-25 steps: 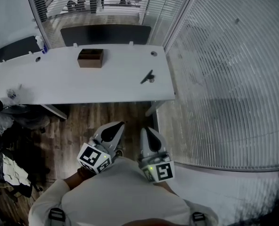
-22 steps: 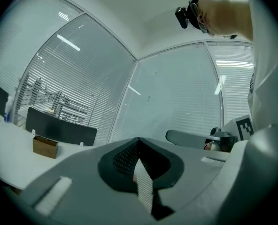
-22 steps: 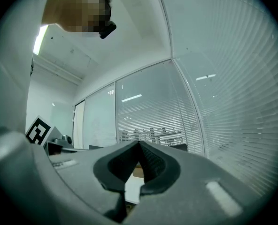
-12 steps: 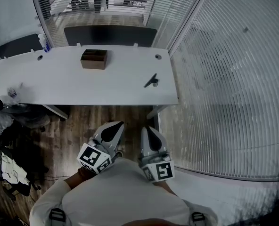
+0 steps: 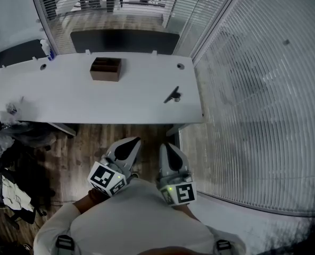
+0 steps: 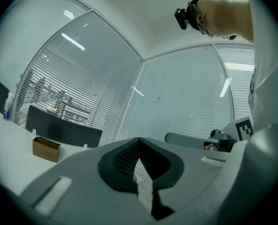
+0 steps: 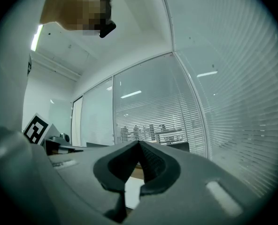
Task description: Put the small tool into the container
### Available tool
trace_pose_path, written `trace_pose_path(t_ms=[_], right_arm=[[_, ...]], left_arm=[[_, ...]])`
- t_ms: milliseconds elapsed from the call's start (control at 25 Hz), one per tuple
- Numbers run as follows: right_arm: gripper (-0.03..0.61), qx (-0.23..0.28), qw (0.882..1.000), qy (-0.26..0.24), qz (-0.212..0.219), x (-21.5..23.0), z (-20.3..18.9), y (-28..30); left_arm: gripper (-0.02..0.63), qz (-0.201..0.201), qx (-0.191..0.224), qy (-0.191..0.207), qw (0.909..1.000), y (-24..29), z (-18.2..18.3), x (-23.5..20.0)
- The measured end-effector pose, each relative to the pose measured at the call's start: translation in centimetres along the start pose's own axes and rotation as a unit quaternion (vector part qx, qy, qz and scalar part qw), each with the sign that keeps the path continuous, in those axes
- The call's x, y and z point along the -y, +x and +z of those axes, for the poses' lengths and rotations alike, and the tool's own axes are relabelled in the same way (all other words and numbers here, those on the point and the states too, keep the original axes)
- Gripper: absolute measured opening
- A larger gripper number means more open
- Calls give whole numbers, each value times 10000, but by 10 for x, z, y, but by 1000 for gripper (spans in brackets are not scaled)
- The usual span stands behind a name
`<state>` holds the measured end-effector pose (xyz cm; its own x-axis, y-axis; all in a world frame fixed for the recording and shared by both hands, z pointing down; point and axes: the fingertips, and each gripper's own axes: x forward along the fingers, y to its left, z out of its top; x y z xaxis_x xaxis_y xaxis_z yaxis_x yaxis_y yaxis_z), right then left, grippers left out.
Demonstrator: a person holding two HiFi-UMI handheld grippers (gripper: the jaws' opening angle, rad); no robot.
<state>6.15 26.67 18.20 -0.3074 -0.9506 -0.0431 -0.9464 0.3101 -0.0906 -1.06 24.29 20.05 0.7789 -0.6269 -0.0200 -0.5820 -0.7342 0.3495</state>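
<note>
So the small black tool (image 5: 172,95) is just lying on the long white desk (image 5: 93,97), right of centre, well apart from both claws. The brown wooden box container (image 5: 106,68) sits upper middle. Left gripper (image 5: 134,141) and right gripper (image 5: 163,145) are tucked by the person's chest, side by side, both pinched together on nothing.

My colours
Brown container (image 5: 106,69), black small tool (image 5: 172,95), white table (image 5: 93,97) — my left gripper (image 5: 132,141), right gripper (image 5: 164,145) grey.
</note>
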Motion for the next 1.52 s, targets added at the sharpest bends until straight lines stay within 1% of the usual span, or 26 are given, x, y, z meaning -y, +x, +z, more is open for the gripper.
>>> trace_pose_path(t_ms=[160,360,640,880,1040,1240,1400,1520], right_arm=[[0,-82,10000,-24,7,5,-4,20],[0,-144,9999,-8,-15,10,-4,48],[0,-128,9999,-1,14,8,2,98],[0,-61,9999,-158,-11,7,9,141],[0,10,9999,-156,-38,3,14,173],[0,-52,9998,-188,-27,-2,10,207],[0,-114,9998,-138,34,-7,7,230],[0,-152,9998,-141,16,-4,6,244]], left_arm=[[3,-23,29,-32,10000,12,-1,-18],[3,-16,-10,-86,10000,29,9,-40],[3,4,-43,-93,9999,47,35,-78],[3,-74,-16,-48,10000,61,57,-114],[3,-122,20,-55,9999,70,72,-141],[3,-177,50,-53,9998,79,79,-173],[3,-104,2,-36,9999,86,86,-198],[3,-53,33,-101,9999,89,96,-209]])
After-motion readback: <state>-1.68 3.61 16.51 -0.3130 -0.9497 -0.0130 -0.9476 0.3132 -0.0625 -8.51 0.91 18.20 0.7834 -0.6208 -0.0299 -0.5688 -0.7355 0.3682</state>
